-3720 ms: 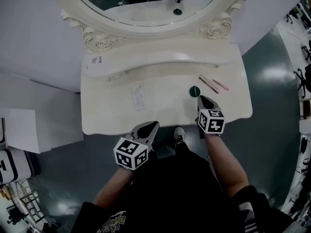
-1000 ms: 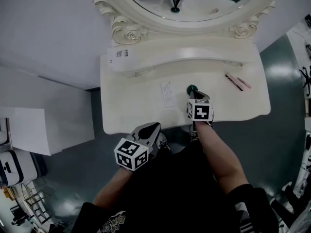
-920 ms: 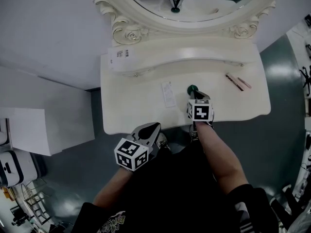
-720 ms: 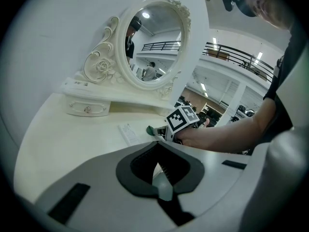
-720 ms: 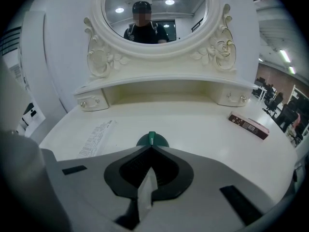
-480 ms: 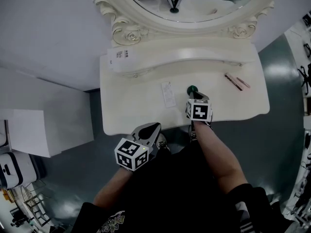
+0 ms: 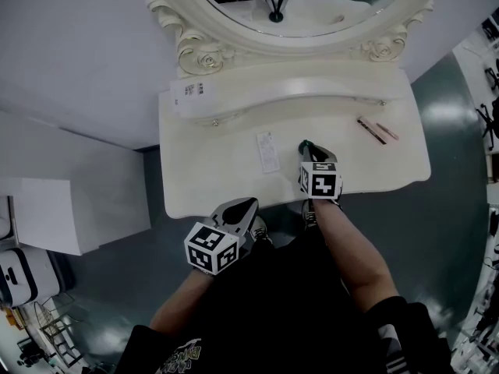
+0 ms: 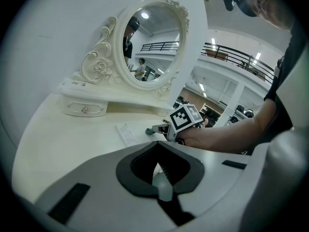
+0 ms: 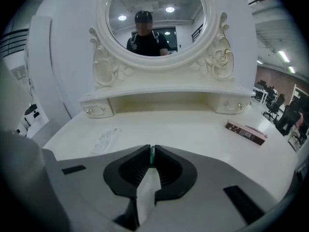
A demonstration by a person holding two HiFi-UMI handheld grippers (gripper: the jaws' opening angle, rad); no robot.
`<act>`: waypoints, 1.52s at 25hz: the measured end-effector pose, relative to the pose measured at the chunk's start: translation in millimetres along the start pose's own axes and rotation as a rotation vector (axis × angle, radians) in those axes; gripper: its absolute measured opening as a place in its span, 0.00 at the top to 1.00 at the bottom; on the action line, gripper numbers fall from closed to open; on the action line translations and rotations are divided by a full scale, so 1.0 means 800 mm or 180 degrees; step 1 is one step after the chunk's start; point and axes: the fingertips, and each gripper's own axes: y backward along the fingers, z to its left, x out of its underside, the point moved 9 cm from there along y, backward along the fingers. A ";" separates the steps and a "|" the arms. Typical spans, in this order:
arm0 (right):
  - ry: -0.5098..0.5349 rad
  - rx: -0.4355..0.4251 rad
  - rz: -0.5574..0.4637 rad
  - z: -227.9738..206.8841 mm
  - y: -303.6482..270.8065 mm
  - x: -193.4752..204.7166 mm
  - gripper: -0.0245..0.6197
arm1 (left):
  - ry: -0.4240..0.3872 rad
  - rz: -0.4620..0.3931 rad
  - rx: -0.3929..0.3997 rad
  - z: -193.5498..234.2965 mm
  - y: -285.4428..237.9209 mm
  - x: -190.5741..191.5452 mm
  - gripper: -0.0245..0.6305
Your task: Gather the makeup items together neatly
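Step in hand, as I read it: pick-up of the small green item (image 7: 305,144). It sits mid-table beside the paper leaflet (image 7: 267,151), and the right gripper (image 7: 312,153) has its jaws pinched almost together on it. Next move probably calls for carrying it right to the two makeup sticks (image 7: 376,129), well apart near the right edge, and setting it just beside them. Left gripper (image 7: 240,207) is closed on nothing, held off the front edge of the dressing table (image 7: 203,185).

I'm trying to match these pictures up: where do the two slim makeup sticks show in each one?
Head view: makeup sticks lie toward the right of the table.
Left gripper view: not in it.
Right gripper view: at the right, on the table.
Shared landmark: the oval mirror.
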 end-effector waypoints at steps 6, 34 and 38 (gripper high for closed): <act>-0.0096 -0.0232 -0.0402 -0.006 0.028 -0.007 0.91 | -0.0043 -0.0015 0.0080 -0.008 -0.008 -0.004 0.95; -0.0102 -0.0120 0.0094 -0.012 -0.007 0.022 0.91 | -0.0101 0.0053 0.0055 -0.015 0.011 0.010 0.95; -0.0086 -0.0135 0.0023 -0.009 -0.011 0.008 0.91 | -0.0102 0.0075 0.0051 -0.015 0.011 0.010 0.95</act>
